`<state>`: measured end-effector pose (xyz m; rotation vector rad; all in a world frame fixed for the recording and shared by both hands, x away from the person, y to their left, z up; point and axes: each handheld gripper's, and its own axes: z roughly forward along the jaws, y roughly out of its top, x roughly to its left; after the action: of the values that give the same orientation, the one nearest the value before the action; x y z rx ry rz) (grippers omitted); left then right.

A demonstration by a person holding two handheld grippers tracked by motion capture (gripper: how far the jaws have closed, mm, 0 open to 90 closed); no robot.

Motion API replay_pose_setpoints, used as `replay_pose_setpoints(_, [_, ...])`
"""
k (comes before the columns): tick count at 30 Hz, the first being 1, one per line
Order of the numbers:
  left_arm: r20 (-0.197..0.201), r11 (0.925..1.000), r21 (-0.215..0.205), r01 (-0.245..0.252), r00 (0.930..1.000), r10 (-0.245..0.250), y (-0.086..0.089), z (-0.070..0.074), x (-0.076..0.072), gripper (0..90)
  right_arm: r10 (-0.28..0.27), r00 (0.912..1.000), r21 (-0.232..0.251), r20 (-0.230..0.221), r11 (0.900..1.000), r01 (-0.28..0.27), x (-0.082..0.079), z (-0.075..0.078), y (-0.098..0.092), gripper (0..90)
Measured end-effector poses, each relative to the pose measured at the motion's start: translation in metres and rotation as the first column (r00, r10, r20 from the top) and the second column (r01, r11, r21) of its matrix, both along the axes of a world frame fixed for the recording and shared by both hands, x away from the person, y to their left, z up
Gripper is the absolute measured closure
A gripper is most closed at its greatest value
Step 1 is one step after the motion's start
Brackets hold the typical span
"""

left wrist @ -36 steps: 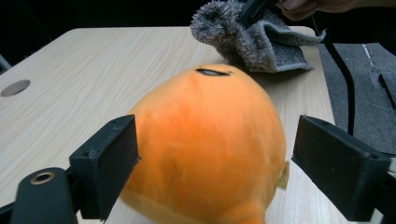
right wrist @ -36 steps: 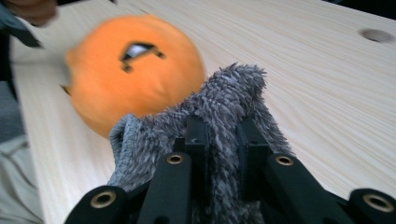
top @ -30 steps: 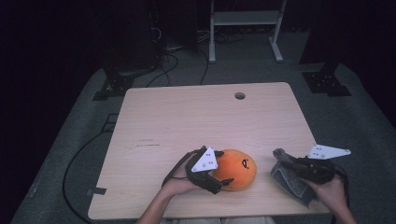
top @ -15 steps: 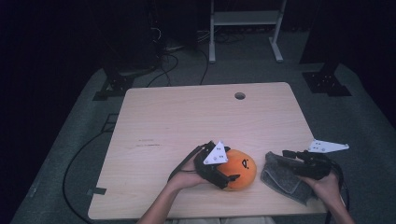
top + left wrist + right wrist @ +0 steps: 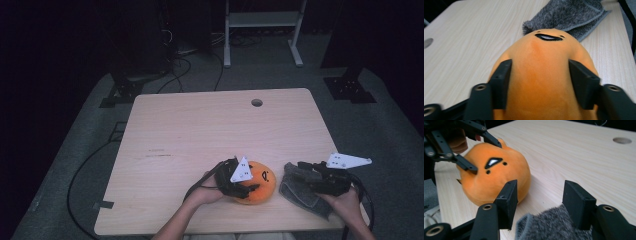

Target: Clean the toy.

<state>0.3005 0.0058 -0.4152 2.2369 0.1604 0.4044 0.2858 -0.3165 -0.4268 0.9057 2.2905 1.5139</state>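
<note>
Left hand-held gripper [image 5: 540, 86] just clamped onto the round orange plush toy [image 5: 260, 181]; right hand-held gripper [image 5: 539, 202] has been opening, jaws apart over the fuzzy grey cloth [image 5: 300, 191] on the light wooden tabletop [image 5: 200, 130].

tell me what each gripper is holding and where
Left gripper squeezes the orange plush toy across its sides. Right gripper, jaws just opening, holds nothing; grey cloth lies between them.

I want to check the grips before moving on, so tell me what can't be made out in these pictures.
- Orange plush toy: its underside is hidden by its own bulk and the left gripper in the left gripper view.
- Grey fuzzy cloth: cut off by the bottom edge in the right gripper view, so its contact with the right gripper fingers is unclear.
- Right gripper, high view: fingers too small and dark against the cloth.
</note>
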Motion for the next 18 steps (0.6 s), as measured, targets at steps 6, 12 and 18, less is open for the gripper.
replay_pose_setpoints(6, [-0.028,0.9986,-0.038,-0.037,0.999,0.036,0.007,0.006,0.007,45.6,0.004,0.9994,-0.012,0.035,1.0,-0.003,-0.005,0.003,0.004,40.9])
replay_pose_setpoints(12, [-0.016,0.9833,-0.097,-0.154,0.988,0.154,0.022,0.013,0.028,45.4,0.005,0.9999,-0.01,0.01,1.0,-0.005,-0.001,0.0,0.005,37.3])
replay_pose_setpoints(18, [0.012,0.9619,-0.119,-0.246,0.9683,0.249,0.03,0.02,0.048,44.5,-0.001,0.9999,-0.004,0.013,1.0,0.001,0.0,0.001,0.006,35.4])
